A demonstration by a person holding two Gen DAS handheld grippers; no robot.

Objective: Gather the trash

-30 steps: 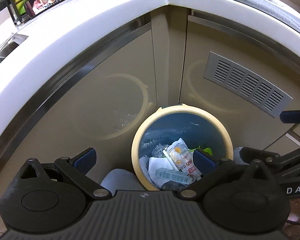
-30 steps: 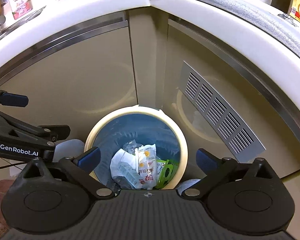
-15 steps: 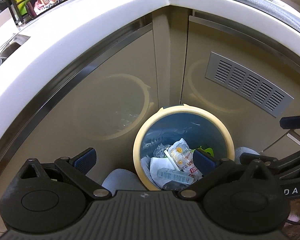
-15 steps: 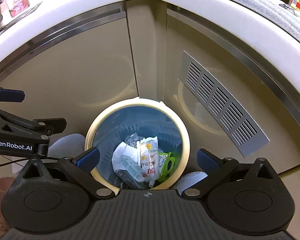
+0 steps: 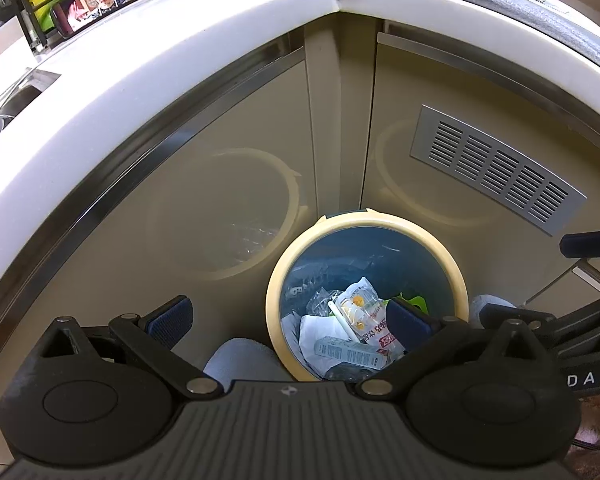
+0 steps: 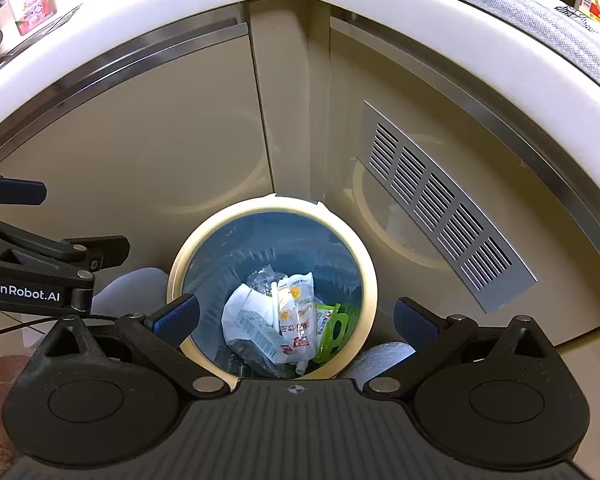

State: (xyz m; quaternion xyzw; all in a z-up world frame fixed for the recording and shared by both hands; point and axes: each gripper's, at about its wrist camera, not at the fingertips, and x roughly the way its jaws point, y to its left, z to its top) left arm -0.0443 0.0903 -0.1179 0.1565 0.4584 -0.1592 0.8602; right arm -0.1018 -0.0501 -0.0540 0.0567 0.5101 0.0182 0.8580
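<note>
Standing in the cabinet corner (image 6: 288,100), a cream-rimmed bin (image 6: 274,206) is seen holding wrappers (image 6: 296,316). The left gripper (image 5: 288,316) is held spread and empty above its left side; the right gripper (image 6: 296,316) is spread wide over it, gripping nothing.

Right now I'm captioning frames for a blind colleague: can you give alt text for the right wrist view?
The open, empty right gripper hovers above a round bin with a cream rim and blue liner, holding wrappers and a small carton. The bin sits in a corner of beige cabinets; the left gripper shows at the left edge.
</note>
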